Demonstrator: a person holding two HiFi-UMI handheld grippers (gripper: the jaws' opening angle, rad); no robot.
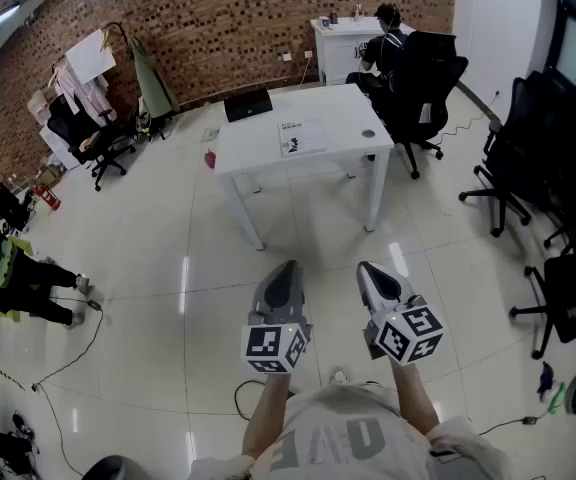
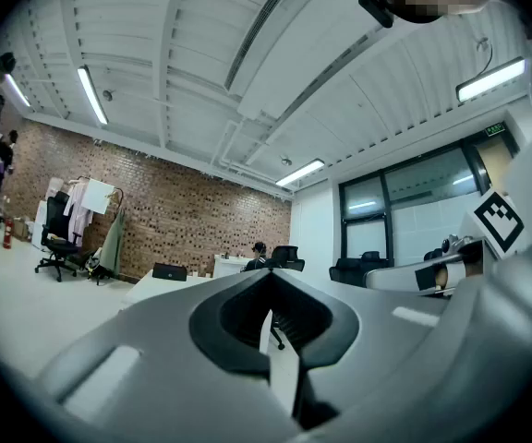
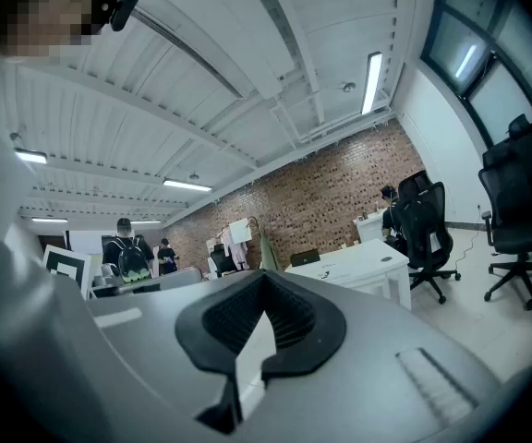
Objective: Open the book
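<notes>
A thin book point(image 1: 301, 138) lies closed and flat on the white table point(image 1: 268, 148), well ahead of me across the tiled floor. In the head view my left gripper point(image 1: 288, 268) and right gripper point(image 1: 366, 270) are held level side by side above the floor, far short of the table. Both are shut with nothing between the jaws. The left gripper view shows its shut gripper point(image 2: 273, 326) with the table point(image 2: 169, 285) far off. In the right gripper view the shut gripper point(image 3: 252, 340) points toward the table point(image 3: 358, 264), where the book point(image 3: 324, 260) is a faint mark.
A black case point(image 1: 248, 104) sits at the table's far left corner. A seated person point(image 1: 383, 48) and black office chairs point(image 1: 423, 83) are behind the table; more chairs point(image 1: 543, 158) stand at the right. Cables point(image 1: 88, 338) trail on the floor at left, near people and clutter point(image 1: 8, 258).
</notes>
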